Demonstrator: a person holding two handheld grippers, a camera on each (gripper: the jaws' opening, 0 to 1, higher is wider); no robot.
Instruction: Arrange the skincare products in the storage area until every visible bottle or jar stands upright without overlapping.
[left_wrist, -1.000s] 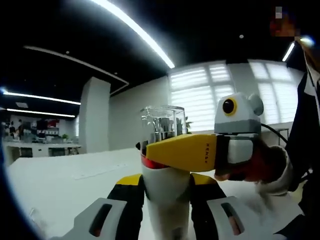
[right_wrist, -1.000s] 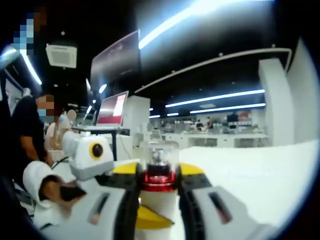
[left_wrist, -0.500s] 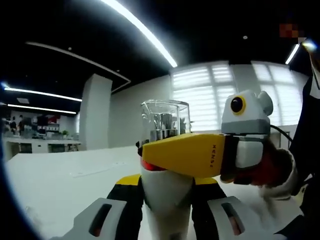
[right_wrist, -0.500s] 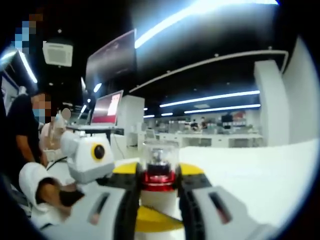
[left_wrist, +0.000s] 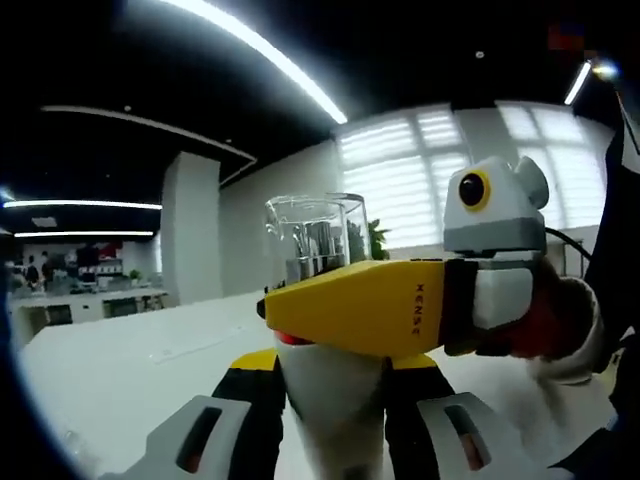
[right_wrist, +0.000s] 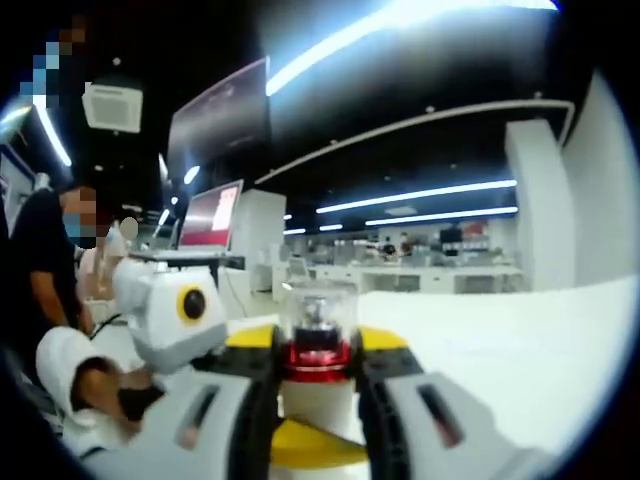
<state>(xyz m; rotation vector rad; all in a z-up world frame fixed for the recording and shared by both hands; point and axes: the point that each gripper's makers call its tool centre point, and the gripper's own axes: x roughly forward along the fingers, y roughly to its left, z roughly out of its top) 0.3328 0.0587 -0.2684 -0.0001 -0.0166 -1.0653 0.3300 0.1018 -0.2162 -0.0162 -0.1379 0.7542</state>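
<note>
Nearest to me in the left gripper view, my left gripper (left_wrist: 335, 400) has its jaws closed narrow around the white body of a skincare bottle (left_wrist: 333, 385), holding it low down. The bottle stands upright between the jaws, and I judge I grip it there so the top stays free for my other hand.

Just above that hold, my right gripper (left_wrist: 300, 312) comes in from the right, its yellow jaw lying across the bottle at the red collar (left_wrist: 292, 340) under the clear cap (left_wrist: 316, 238). In the right gripper view the same bottle (right_wrist: 317, 395) sits between that gripper's (right_wrist: 318, 372) own black-and-yellow jaws, which press in at either side of the red collar (right_wrist: 318, 358), with the clear cap (right_wrist: 318, 305) rising above them. So both grippers are clamped on the one bottle, one low and one high. I take this as steadying it with two hands, either to set it down straight or to work the cap; which one I cannot tell.

The bottle is held up above the white table (left_wrist: 130, 370), not resting on it as far as I can see.

Further off in the right gripper view, my gloved left hand (right_wrist: 85, 385) holds the other gripper's handle, and beyond it a monitor (right_wrist: 208, 218) stands on a stand. Far back lie office desks, ceiling light strips and bright windows.
</note>
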